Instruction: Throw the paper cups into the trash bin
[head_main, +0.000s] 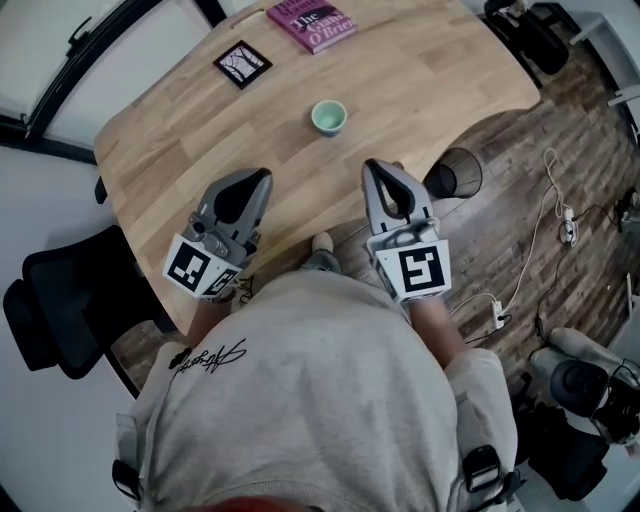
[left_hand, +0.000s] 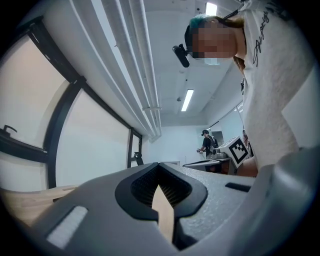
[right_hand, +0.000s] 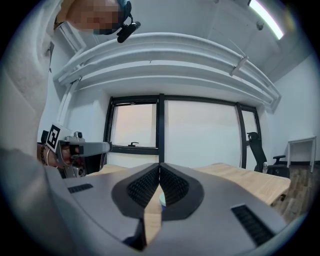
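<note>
At the left, the left gripper (head_main: 243, 190) rests over the near edge of the wooden table (head_main: 200, 130), its jaws closed together with nothing between them. The green paper cup (head_main: 328, 117) stands upright further back near the middle of the table, apart from both grippers. The right gripper (head_main: 385, 185) is also closed and empty. Right of it, the black trash bin (head_main: 453, 175) stands on the floor just beside the table edge.

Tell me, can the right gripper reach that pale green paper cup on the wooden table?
Probably yes: only bare wooden table lies between the right gripper and the green cup. Its jaws are shut and must open first.
</note>
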